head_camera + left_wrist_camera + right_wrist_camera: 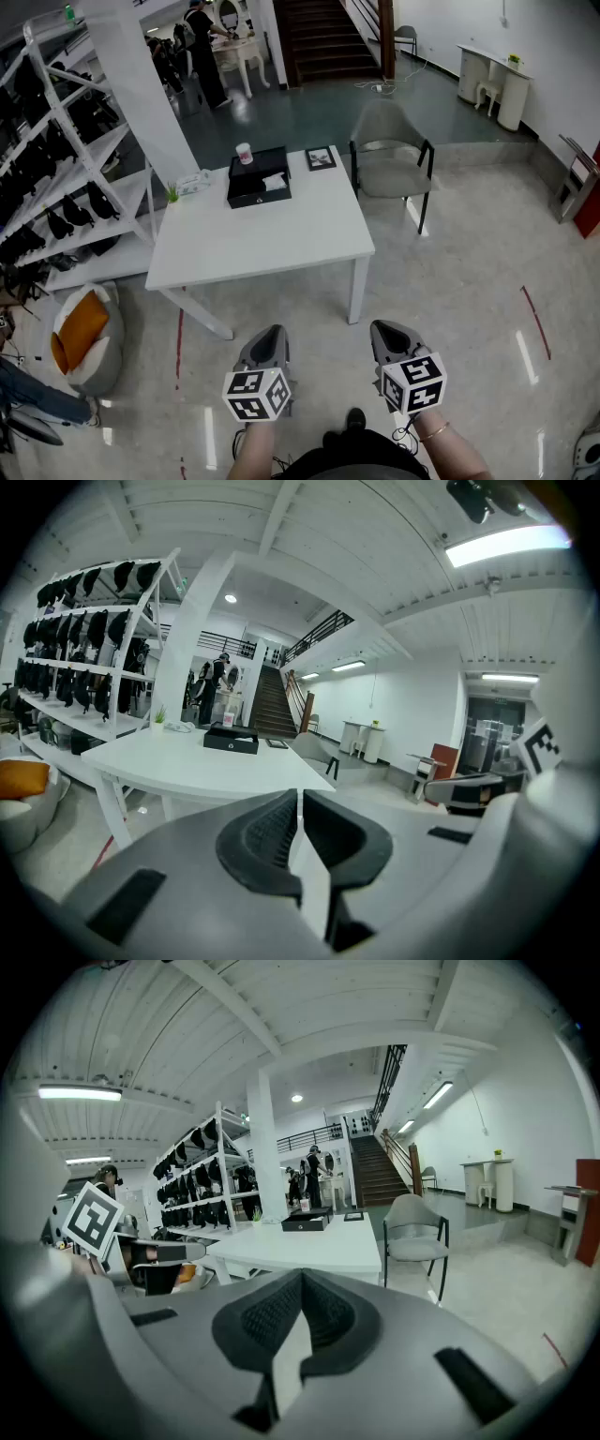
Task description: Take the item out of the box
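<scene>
White surface (253, 239) ahead of us in the head view, black box (259, 177) near its far edge. Left gripper (271, 332) and right gripper (389, 328) hang over the floor, well apart from the box. Left gripper view: we see jaws together, nothing between. Right gripper view: same, closed, nothing held.

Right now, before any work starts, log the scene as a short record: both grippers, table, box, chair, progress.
left gripper: shut, empty
right gripper: shut, empty
table: white table, ahead of both grippers, untouched
box: black box, on the table's far side
chair: grey chair, by the table's far right corner
progress: box not yet reached
</scene>
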Demonstrator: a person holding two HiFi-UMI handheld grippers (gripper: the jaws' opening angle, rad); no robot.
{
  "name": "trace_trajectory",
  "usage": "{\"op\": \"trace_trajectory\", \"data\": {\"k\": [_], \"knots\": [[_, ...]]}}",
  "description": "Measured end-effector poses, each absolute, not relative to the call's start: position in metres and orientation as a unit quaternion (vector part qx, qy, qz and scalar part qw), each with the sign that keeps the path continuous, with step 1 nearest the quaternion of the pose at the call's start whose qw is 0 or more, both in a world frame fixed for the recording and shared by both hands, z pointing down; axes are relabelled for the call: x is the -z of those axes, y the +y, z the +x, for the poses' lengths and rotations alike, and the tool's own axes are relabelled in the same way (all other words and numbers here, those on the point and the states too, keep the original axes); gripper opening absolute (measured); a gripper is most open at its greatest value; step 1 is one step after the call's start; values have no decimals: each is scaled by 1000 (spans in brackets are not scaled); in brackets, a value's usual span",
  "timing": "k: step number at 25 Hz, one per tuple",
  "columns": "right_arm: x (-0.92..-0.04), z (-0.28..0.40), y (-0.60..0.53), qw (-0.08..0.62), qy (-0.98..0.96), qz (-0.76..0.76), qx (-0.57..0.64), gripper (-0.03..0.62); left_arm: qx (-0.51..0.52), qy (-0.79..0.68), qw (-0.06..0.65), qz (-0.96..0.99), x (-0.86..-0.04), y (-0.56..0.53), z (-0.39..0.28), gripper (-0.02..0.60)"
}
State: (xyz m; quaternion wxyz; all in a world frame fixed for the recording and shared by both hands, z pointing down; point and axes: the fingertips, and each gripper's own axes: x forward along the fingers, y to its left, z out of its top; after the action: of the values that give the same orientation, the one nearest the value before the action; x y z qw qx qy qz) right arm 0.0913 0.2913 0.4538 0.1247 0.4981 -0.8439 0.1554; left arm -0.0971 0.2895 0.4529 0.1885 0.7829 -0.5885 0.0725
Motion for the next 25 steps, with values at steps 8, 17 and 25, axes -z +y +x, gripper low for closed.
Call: {"op": "trace_trajectory", "data": {"k": [8,17,25], "knots": [[-452,95,285,117,-849,491,-157,0,-78,-598,188,775,-453,286,-94,28],[-455,106,268,113,-848,493,-156,0,-83,-608,189,767,-455,278,-87,31],[-458,111,256,115,-857,475,-163,0,-71,-622,198,755,-454,271,-84,95]]}}
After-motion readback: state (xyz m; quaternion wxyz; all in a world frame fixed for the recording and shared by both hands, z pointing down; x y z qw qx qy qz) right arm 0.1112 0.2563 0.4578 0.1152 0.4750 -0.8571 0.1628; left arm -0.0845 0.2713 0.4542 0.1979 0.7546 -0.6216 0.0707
